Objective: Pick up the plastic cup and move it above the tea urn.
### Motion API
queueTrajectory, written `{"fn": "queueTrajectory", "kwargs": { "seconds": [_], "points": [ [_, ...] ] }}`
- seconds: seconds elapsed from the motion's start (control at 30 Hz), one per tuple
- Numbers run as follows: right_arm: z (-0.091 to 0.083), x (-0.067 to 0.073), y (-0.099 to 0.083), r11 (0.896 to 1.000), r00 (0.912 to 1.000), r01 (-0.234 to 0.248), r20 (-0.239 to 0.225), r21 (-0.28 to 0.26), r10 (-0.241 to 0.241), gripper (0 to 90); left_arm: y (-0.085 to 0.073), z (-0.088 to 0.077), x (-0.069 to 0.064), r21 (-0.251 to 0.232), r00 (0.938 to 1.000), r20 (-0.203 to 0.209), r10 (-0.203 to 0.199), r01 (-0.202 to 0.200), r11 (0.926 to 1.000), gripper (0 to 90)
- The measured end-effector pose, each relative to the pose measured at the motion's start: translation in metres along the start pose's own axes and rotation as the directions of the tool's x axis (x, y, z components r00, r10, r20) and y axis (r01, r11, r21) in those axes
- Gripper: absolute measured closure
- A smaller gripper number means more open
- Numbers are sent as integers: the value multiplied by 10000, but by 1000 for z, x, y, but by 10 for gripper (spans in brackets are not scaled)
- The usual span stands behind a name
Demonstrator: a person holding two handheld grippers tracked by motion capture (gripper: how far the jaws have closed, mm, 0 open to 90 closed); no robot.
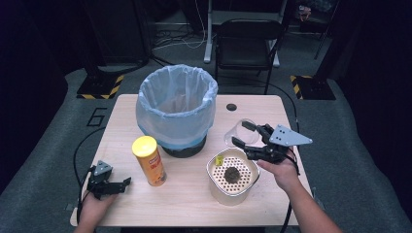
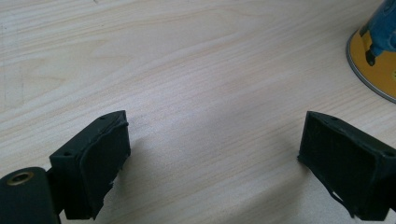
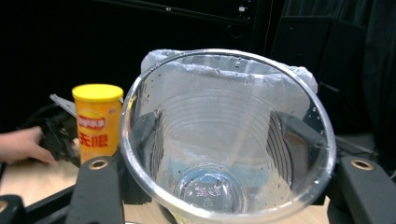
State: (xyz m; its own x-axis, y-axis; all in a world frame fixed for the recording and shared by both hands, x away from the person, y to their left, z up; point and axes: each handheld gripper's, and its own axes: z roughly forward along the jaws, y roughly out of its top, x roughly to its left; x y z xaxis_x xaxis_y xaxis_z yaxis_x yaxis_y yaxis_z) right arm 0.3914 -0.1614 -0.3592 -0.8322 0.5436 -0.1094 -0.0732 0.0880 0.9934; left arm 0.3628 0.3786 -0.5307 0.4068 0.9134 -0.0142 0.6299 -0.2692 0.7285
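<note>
We've got the clear plastic cup (image 3: 228, 140) clamped in the right gripper (image 1: 246, 134), jaws pressing its sides, held on its side in the air just past the white strainer pot (image 1: 232, 175) w/ a dark clump in it, near the lined trash bin (image 1: 176, 104). We judge this as the carry step: cup likely headed for the bin. Next move calls for swinging it left over the rim w/o clipping the bag, then letting go. Left gripper (image 1: 111, 186) rests on the table (image 2: 196, 60), jaws apart, nothing between them, beside the yellow chip can (image 1: 148, 160).

Lab or studio, black curtains (image 1: 29, 58), hazard-taped stand bases (image 1: 99, 87), numbered grey floor (image 1: 48, 160)
</note>
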Motion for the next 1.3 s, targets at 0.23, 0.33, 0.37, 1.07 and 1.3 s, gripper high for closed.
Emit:
{"fn": "queueTrajectory", "kwargs": {
  "seconds": [0.23, 0.33, 0.37, 1.07, 1.3],
  "points": [
    [0, -4, 4, 9952, 9952, -974, -115, -33, 974, 361, 0, 0, 0, -2, 10000, 0, -3, 3, 10000, 85],
    [0, -5, 6, 9961, 9961, -879, 54, 48, 879, 361, 0, 0, 0, 0, 10000, 1, -1, 1, 10000, 85],
    [-1, -5, 8, 9950, 9951, -988, 63, 114, 987, 361, 0, 0, 0, 1, 10000, 0, -1, 1, 10000, 85],
    [53, -8, 94, 9933, 9990, -305, 368, 1112, 265, 360, 0, 0, 0, -61, 9999, 34, 118, -118, 9999, 99],
    [87, -9, 114, 9906, 9983, -429, 439, 1300, 375, 360, 0, 0, 0, -72, 9999, 40, 115, -114, 9999, 100]
  ]
}}
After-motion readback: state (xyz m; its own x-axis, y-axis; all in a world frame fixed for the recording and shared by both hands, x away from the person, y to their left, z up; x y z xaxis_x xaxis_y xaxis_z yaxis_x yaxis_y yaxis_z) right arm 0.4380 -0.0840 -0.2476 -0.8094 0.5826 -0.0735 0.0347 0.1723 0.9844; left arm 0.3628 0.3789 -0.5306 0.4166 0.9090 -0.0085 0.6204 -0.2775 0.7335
